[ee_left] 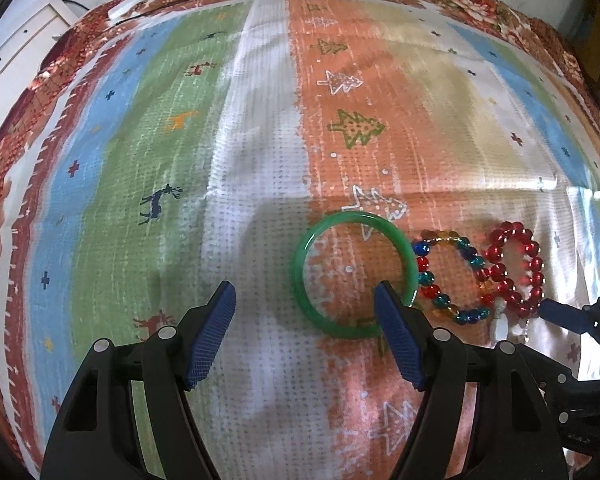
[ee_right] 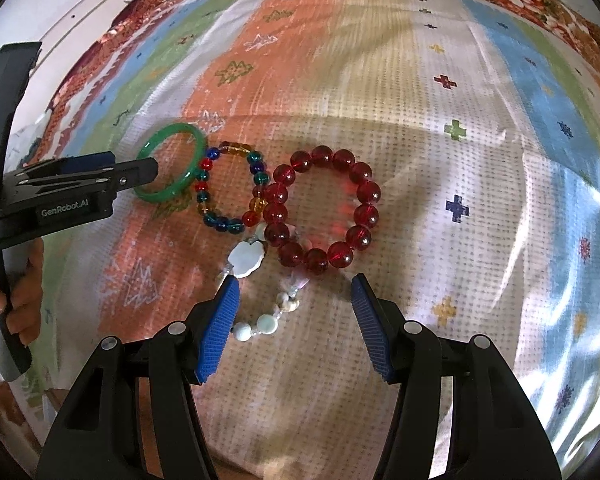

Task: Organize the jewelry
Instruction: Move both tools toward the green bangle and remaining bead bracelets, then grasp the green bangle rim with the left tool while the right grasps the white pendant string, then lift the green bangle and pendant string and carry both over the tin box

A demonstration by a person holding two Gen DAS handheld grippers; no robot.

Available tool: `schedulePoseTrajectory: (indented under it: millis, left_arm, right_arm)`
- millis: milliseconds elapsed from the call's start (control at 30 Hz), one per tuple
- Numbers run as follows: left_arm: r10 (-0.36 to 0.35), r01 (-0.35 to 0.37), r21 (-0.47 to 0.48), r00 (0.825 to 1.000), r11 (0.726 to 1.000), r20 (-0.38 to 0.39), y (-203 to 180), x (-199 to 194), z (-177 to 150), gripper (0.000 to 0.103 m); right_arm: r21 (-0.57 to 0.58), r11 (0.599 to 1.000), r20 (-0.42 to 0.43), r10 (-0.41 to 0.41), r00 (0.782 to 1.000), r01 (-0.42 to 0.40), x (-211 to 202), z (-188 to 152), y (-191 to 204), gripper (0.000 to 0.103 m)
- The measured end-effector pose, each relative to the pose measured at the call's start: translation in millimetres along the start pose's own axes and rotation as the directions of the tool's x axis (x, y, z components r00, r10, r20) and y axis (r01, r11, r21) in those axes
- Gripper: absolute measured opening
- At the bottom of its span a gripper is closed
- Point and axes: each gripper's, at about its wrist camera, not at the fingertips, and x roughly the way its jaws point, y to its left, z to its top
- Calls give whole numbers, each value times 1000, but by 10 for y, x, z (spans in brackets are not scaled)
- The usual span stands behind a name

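A green bangle (ee_left: 300, 264) lies flat on the patterned cloth; it also shows in the right wrist view (ee_right: 198, 148). Beside it lie a multicoloured bead bracelet (ee_left: 472, 256) (ee_right: 260, 178), a red bead bracelet (ee_left: 536, 264) (ee_right: 368, 192) and a white shell bracelet (ee_right: 246, 258). My left gripper (ee_left: 306, 296) is open, its right finger reaching inside the bangle's ring and its left finger outside it. My right gripper (ee_right: 294, 284) is open just short of the red bracelet, over the shell bracelet.
The bed is covered with a striped cloth (ee_left: 260, 120) with tree and deer patterns. A white cabinet (ee_left: 16, 52) stands at the far left. A white charger with cable (ee_left: 126, 4) lies at the far edge.
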Motion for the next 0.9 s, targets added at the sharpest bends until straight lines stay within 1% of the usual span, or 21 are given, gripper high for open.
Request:
schedulePoseTrajectory:
  millis: [167,233,267,333,367,433,467,500,533,600,633,667,767,900]
  left_arm:
    - [0,0,9,1000,1000,-17,-2,77,2,71]
    - [5,-5,17,1000,1000,-18,-8,98,-8,69]
    - [6,-5,19,1000,1000,-18,-8,106,-12,69]
    - [7,-6,20,1000,1000,-16,-6,116,-23,70]
    - [8,-8,24,1000,1000,-17,-6,118,-25,69]
    - [19,-19,29,1000,999,-20,-3,121,-28,65]
    - [22,-22,28,1000,999,-21,0,121,-28,61]
    - [21,-21,24,1000,999,-23,5,121,-30,56]
    - [23,-23,23,999,999,-25,6,121,-33,52]
    - [22,-21,30,999,999,-31,-1,112,-36,29]
    - [16,-15,30,999,999,-33,2,105,-34,23]
    - [12,-11,26,999,1000,-39,3,101,-33,14]
    - [-2,3,17,999,1000,-43,21,82,-36,7]
    - [-21,21,0,999,1000,-36,51,1,-45,7]
  right_arm:
    - [-27,999,-2,-25,1000,25,32,4,41,58]
    - [-42,998,-6,-38,999,38,44,0,64,56]
    - [-45,998,-7,-49,999,49,51,2,67,53]
    - [-49,995,-11,-84,996,84,66,2,56,39]
    - [-50,995,-10,-89,996,88,67,4,43,37]
    - [-65,995,-11,-82,997,81,77,-14,48,25]
    - [-71,994,-13,-83,996,82,79,-20,53,22]
    - [-80,994,-16,-79,997,77,78,-29,62,16]
    - [-87,994,-19,-75,997,73,82,-34,74,13]
    - [-92,993,-18,-75,997,73,72,-57,81,12]
    - [-89,994,-17,-69,997,68,68,-58,69,12]
    - [-83,995,-18,-63,998,61,61,-63,52,12]
    - [-77,996,-21,-43,999,41,30,-74,41,12]
    - [-82,996,-5,-26,1000,25,-72,-82,130,12]
